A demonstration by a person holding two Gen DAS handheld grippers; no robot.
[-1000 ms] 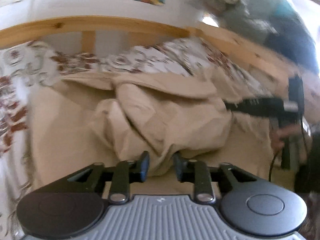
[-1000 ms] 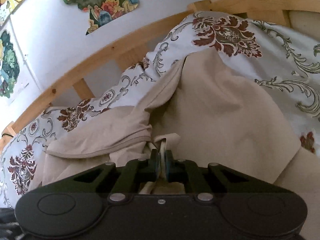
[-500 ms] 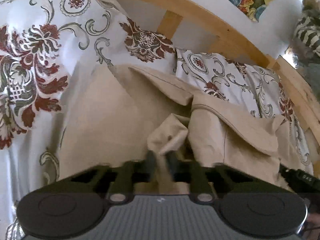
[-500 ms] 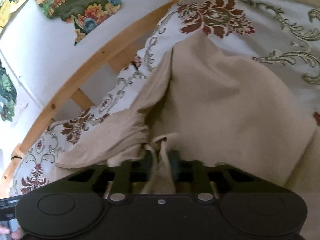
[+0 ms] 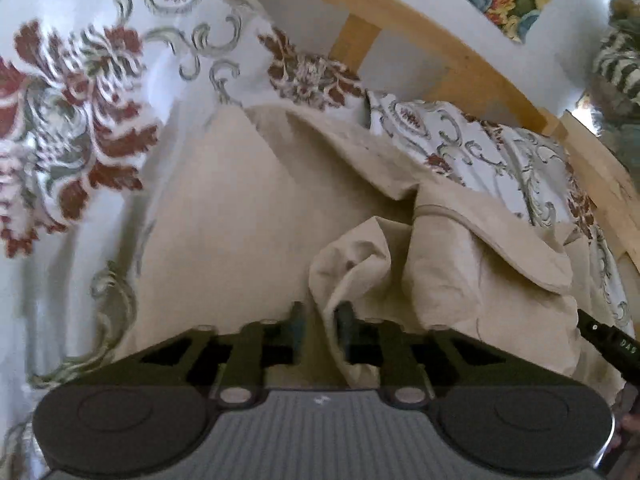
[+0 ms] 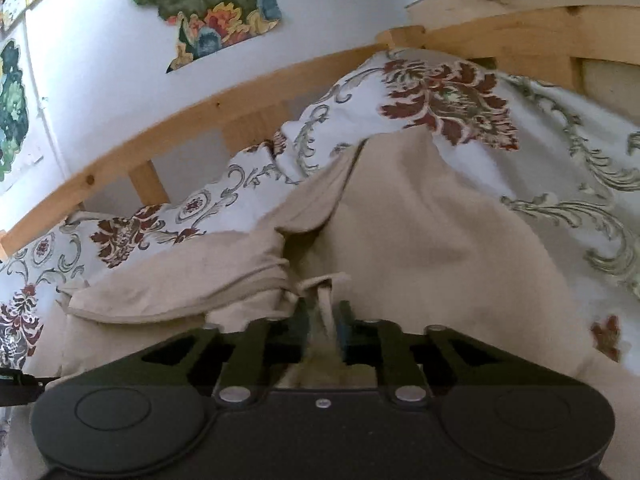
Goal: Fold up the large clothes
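A large beige garment point(image 5: 460, 264) lies crumpled on a floral bed cover point(image 5: 80, 92). In the left wrist view my left gripper point(image 5: 320, 316) is shut on a bunched fold of the garment point(image 5: 352, 256), which rises between the fingers. In the right wrist view my right gripper point(image 6: 323, 316) is shut on a thin edge of the same beige garment point(image 6: 420, 232), with a fold point(image 6: 180, 280) spread to the left. The right gripper's tip shows at the right edge of the left wrist view point(image 5: 608, 344).
A wooden bed rail point(image 5: 420, 28) runs behind the bed cover, also seen in the right wrist view point(image 6: 200, 120). Colourful pictures point(image 6: 208, 12) hang on the white wall. The floral cover point(image 6: 560, 140) spreads to both sides of the garment.
My left gripper has swung left and closed on a fold of the garment; it was open a second ago. The right gripper keeps its hold and has shifted slightly.
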